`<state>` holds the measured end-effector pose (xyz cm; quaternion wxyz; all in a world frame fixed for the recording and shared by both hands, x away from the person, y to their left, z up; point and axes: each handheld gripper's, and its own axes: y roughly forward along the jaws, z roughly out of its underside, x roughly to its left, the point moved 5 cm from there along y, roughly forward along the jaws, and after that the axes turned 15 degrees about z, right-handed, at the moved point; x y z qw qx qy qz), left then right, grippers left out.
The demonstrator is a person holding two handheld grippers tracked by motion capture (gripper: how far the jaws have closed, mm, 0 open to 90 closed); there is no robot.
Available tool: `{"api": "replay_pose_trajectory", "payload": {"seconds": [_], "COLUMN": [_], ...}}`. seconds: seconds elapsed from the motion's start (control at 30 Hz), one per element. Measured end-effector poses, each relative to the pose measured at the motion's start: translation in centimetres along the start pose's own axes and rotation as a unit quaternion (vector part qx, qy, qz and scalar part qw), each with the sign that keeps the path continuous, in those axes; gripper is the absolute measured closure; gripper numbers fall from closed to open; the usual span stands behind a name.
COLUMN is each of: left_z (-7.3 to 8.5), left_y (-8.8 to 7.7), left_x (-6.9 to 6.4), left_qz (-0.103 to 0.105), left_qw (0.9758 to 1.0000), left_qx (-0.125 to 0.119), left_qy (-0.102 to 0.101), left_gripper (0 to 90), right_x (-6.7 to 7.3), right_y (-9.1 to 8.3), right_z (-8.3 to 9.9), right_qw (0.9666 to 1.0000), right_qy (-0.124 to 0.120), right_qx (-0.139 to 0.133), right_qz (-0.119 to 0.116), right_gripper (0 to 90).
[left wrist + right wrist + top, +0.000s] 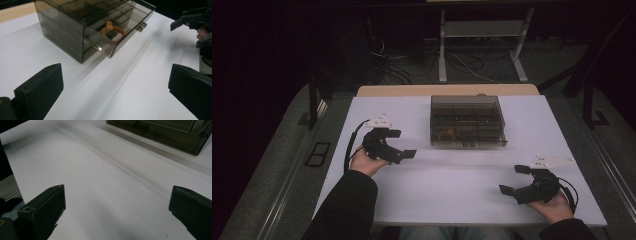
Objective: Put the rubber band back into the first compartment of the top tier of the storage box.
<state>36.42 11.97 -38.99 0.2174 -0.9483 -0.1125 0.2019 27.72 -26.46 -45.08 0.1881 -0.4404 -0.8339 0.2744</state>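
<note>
Both sets of jaws stand spread wide and hold nothing. The left gripper point(404, 143) hovers over the bench point(452, 190) with its jaws turned toward the smoked clear drawer box point(467, 120), which lies just ahead of them and a little to one side; the right gripper point(514, 179) sits well back from the box, jaws also facing inward across bare white surface. In the left gripper view the box's lower drawer point(110, 42) stands pulled a little way out toward the jaws, and an orange ring point(113, 33) – it looks like a twisted band, though its make is hard to tell – lies inside it. This reads as the approach step: nothing is gripped yet and the work on the box has not begun. The next move, as I judge it, calls for the left jaws to advance to the drawer front and either draw it further open or reach over its lip for the ring – the right gripper may need to steady the box. Counted: two grippers, one box, one drawer ajar, one ring.
</note>
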Motion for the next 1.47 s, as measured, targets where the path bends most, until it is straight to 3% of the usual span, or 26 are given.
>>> {"api": "replay_pose_trajectory", "payload": {"seconds": [0.6,1.0,1.23,1.4,1.47], "left_z": [3.5,6.2,7.4,7.8,8.0], "left_y": [0.0,-0.1,0.1,0.3,0.4], "left_x": [-1.6,-2.2,-2.5,-2.8,-2.8], "left_qz": [-0.006,-0.023,-0.032,-0.021,-0.018], "left_qw": [0.9999,0.9995,0.9993,0.9993,0.9996], "left_qx": [-0.005,-0.011,-0.014,-0.029,-0.021], "left_qy": [-0.009,-0.021,-0.014,-0.011,-0.009], "left_gripper": [0.0,0.0,0.0,0.0,0.0], "right_x": [-0.1,-0.1,-0.3,-0.3,-0.3], "right_y": [-0.1,-0.1,-0.1,-0.2,-0.2], "right_z": [0.0,0.0,0.0,0.0,0.0], "right_qw": [1.0,1.0,1.0,0.9999,0.9999], "right_qy": [0.004,0.004,0.007,0.011,0.011], "right_qx": [-0.001,-0.001,-0.003,-0.003,-0.003], "right_qz": [0.0,0.0,0.001,0.001,0.0], "right_gripper": [0.5,0.5,0.5,0.5,0.5]}}
